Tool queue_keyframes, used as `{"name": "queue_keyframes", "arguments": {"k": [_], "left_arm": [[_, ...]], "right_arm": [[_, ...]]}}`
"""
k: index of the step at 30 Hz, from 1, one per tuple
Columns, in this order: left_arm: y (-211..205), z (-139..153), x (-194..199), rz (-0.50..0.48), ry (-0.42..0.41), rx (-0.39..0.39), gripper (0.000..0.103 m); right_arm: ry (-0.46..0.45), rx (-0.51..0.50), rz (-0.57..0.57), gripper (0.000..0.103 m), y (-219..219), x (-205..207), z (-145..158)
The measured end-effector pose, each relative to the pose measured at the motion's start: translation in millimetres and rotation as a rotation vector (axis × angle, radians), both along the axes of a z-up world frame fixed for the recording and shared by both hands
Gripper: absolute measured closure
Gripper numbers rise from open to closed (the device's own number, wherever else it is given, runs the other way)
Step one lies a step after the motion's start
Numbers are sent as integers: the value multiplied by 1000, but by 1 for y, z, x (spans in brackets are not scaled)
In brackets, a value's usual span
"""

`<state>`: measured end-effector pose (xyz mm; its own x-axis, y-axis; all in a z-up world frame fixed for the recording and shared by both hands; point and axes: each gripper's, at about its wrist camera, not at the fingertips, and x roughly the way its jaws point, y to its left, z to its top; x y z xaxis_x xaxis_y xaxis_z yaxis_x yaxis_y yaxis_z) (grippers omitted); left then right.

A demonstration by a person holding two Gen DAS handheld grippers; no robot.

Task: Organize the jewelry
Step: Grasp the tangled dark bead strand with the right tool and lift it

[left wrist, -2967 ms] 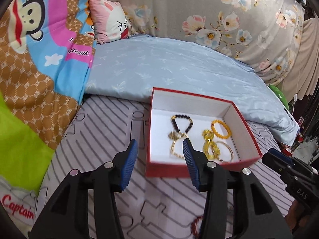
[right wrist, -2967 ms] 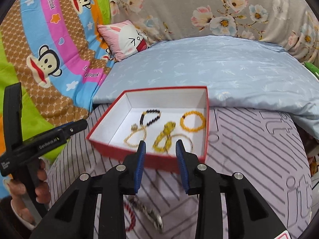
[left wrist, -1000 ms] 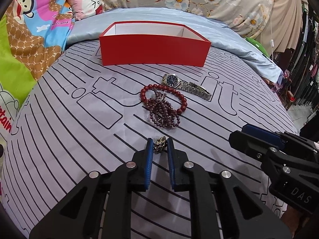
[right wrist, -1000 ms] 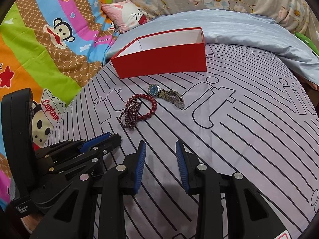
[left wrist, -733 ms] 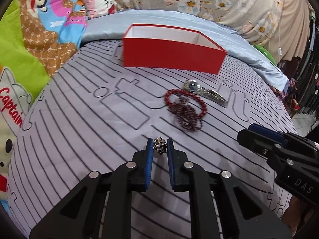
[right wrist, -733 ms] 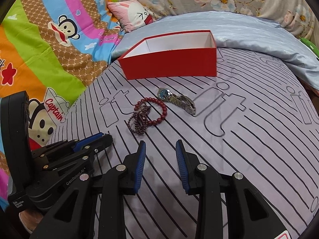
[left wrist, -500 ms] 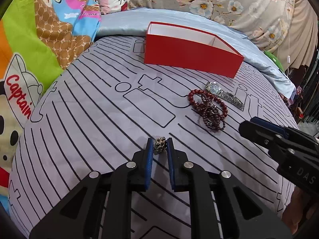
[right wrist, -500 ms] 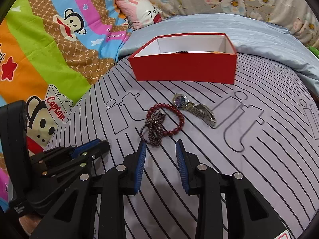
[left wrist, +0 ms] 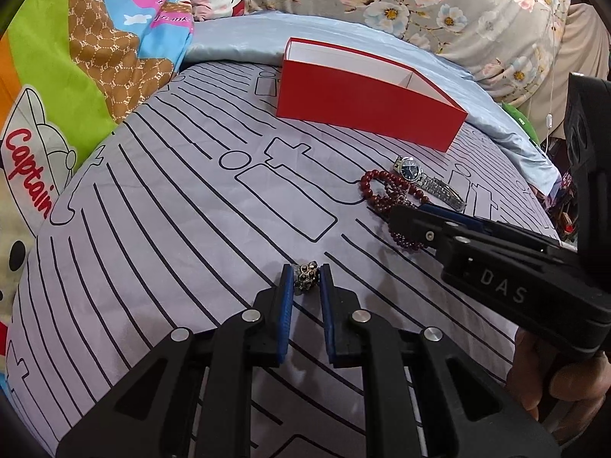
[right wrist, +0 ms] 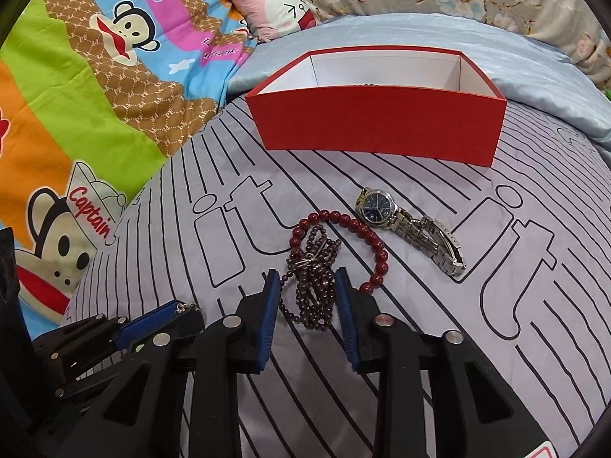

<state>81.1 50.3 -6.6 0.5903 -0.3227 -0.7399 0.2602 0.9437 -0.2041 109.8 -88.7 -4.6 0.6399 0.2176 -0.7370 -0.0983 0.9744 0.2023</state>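
My left gripper (left wrist: pixel 305 276) is shut on a small dark metallic beaded trinket (left wrist: pixel 305 282), held just above the striped grey bedsheet (left wrist: pixel 191 229). My right gripper (right wrist: pixel 307 286) is low over the sheet and its jaws are closing. A bunched strand of small dark red beads (right wrist: pixel 311 294) lies between its fingers, and the pads do not press on it. A red bead bracelet (right wrist: pixel 366 236) loops around that strand. A silver watch (right wrist: pixel 412 225) with a blue dial lies to its right. The red box (right wrist: pixel 378 126) stands open behind them, its contents mostly hidden.
A cartoon monkey blanket (right wrist: pixel 95 95) and a pink pillow (right wrist: pixel 278 7) lie on the left. A pale blue quilt (right wrist: pixel 496 49) lies behind the box. In the left wrist view the right gripper (left wrist: pixel 412 213) covers part of the beads, with a hand (left wrist: pixel 553 374) gripping it.
My right gripper has moved forward until the dark bead strand lies between its fingers. My left gripper has shifted sideways, still gripping the trinket.
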Motion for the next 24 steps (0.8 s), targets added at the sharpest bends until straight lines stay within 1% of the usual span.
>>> {"name": "queue_keyframes", "arguments": {"k": [1,2,5,11,18,21,24], "left_arm": [[0,0,0,0,0,-2,89],[0,0,0,0,1,-3,89],[0,0,0,0,0,-3,89],[0,0,0,0,-1,-3,89],[-4,4,-2,-4,-5,18,90],[-4,14,-3,-3,-16,2,90],[-6,29,-1,-9,-45,-1,91]], "right_arm": [[3,-1,1,90,0,1,0],[9,6,5,92,-1,2,-1],[-5,18,-2,94,-4,0,2],[-48,42,-17,94,-12,-10,18],[-90,62,-39,94,-27,-32,41],[-105,75,-55,94,-38,-39,49],[-119,77,-73,94,-49,-42,57]]}}
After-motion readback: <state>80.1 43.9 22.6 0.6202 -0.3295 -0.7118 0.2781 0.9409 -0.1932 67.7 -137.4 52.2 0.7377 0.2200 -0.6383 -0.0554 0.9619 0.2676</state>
